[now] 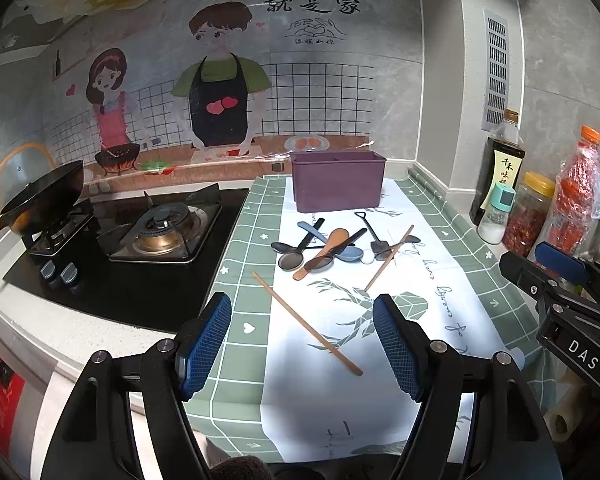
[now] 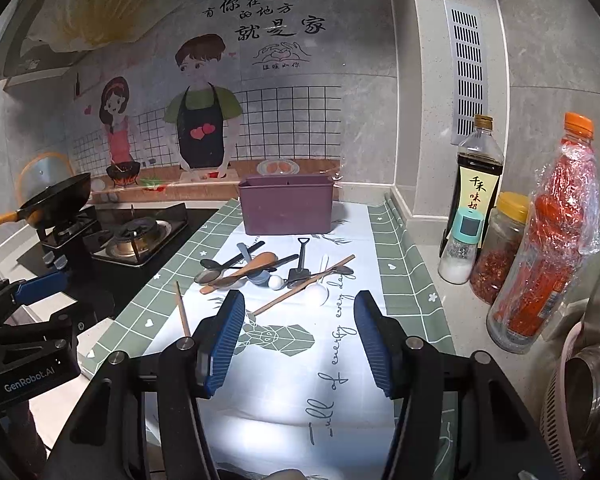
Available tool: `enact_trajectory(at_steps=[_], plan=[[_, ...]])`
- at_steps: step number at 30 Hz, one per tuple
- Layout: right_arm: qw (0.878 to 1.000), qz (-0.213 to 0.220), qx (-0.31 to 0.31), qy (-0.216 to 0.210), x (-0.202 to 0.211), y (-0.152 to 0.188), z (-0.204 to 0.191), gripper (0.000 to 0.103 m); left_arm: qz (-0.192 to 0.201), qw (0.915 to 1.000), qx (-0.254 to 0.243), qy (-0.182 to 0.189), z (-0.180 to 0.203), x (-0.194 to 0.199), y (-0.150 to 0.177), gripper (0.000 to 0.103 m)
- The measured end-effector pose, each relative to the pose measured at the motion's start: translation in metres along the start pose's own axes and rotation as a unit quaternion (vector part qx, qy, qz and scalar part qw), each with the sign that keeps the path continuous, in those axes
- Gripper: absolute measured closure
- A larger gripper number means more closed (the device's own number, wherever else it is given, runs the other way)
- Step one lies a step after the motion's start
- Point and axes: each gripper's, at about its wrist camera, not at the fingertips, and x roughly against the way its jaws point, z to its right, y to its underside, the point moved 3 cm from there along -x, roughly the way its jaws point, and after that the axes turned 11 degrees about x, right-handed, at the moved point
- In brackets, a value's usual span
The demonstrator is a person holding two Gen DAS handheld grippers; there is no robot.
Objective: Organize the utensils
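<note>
Utensil pile point(image 1: 328, 246) lies loose on the white cloth point(image 1: 420, 280), just in front of the purple caddy point(image 1: 337, 181) — dark spoons, a wooden spoon point(image 2: 244, 270), a blue one, a small black shovel-shaped scoop point(image 2: 300, 266), all crossed over one another. One chopstick point(image 1: 389, 258) leans across the pile's right side; the other chopstick point(image 1: 307, 323) lies alone, well nearer than the pile from the caddy. Judgement: all pieces light and stiff; the chopsticks are thin and smooth and will likely roll or slip under the pads, so take them mid-length, square across. Spoons are better held at the handle than the bowl; the tangled ones may drag neighbours when lifted. Caddy is open-topped with a divider, nothing seen in it. Left gripper point(image 1: 302, 346) hovers above the lone chopstick, jaws wide apart, holding nothing. Right gripper point(image 2: 300, 342) hangs short of the pile, jaws likewise spread and empty. Left of the caddy is the gas hob point(image 1: 160, 232) with a wok point(image 1: 44, 196); right of it, sauce bottle point(image 2: 476, 184) and jars — clear of the work.
</note>
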Motion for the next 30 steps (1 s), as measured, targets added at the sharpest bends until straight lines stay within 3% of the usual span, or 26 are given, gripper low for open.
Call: enact_trajectory(at_steps=[30], plan=[[1.0, -0.005, -0.005, -0.004, 0.0, 0.0026, -0.0003, 0.049, -0.002, 1.0, 0.004, 0.0, -0.0026, -0.0046, -0.0018, 0.029]])
